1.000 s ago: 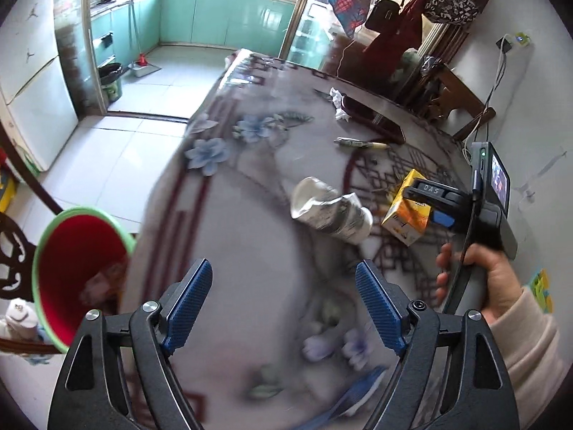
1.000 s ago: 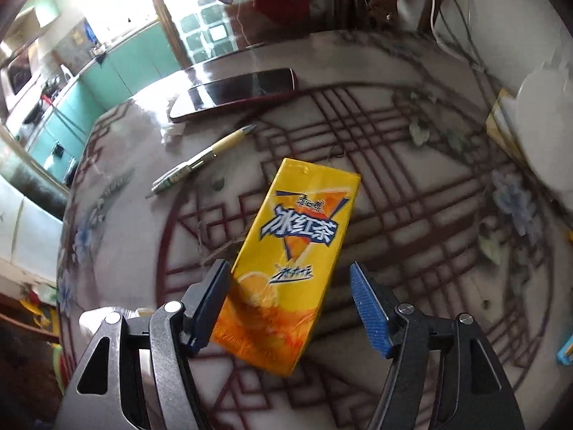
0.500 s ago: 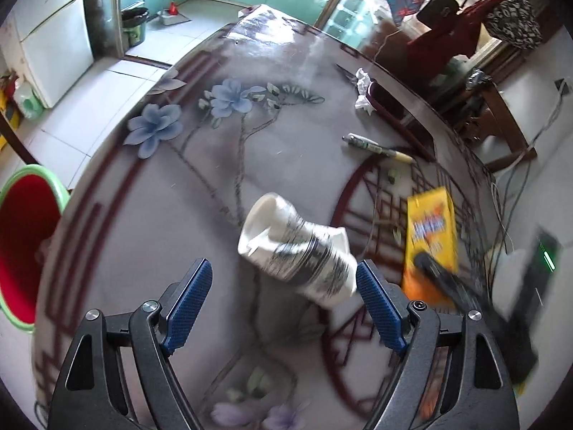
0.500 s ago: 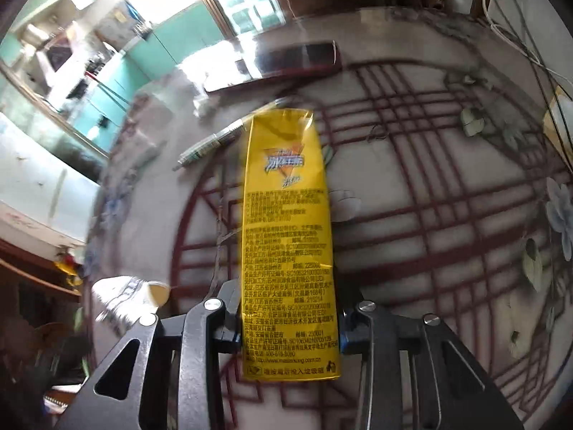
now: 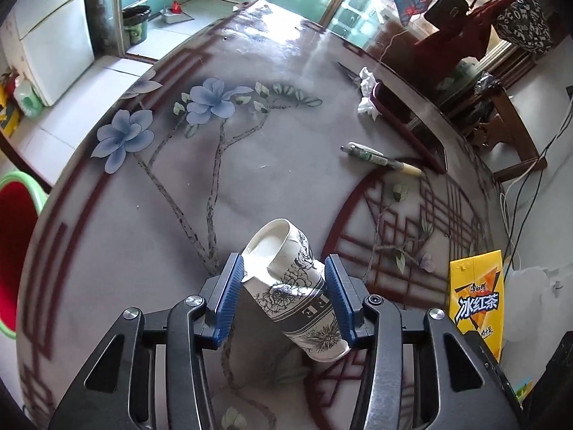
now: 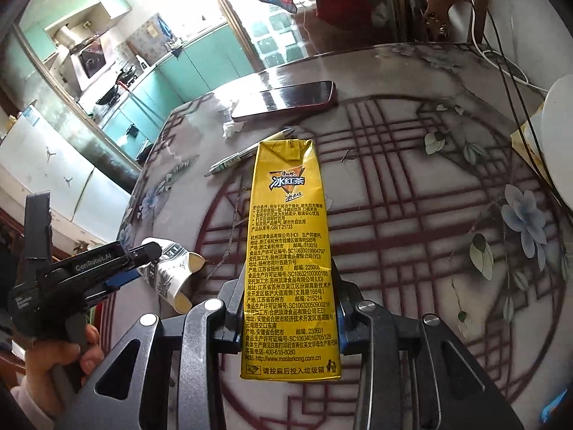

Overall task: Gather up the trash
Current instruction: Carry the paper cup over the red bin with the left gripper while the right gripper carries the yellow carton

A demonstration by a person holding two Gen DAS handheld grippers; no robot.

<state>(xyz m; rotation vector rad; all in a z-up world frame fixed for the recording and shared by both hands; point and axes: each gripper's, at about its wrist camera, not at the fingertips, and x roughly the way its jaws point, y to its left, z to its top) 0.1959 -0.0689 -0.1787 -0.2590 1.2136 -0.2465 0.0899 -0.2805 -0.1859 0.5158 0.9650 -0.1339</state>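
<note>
Now the left gripper (image 5: 284, 295), which stood wide a second ago, has just closed its blue pads on the crumpled paper cup (image 5: 293, 294). The right gripper (image 6: 286, 308) clamps the yellow tea carton (image 6: 288, 236), now raised off the table (image 5: 250, 165), top toward twelve o'clock; "masterkong.com.cn" is legible.

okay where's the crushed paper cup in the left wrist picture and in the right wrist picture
Left wrist view: the crushed paper cup sits at lower centre, squeezed between the left gripper's blue pads.
Right wrist view: the cup is at lower left, clamped in the left gripper, left of the yellow tea carton.
Shared landmark: the pen lying on the table.
</note>
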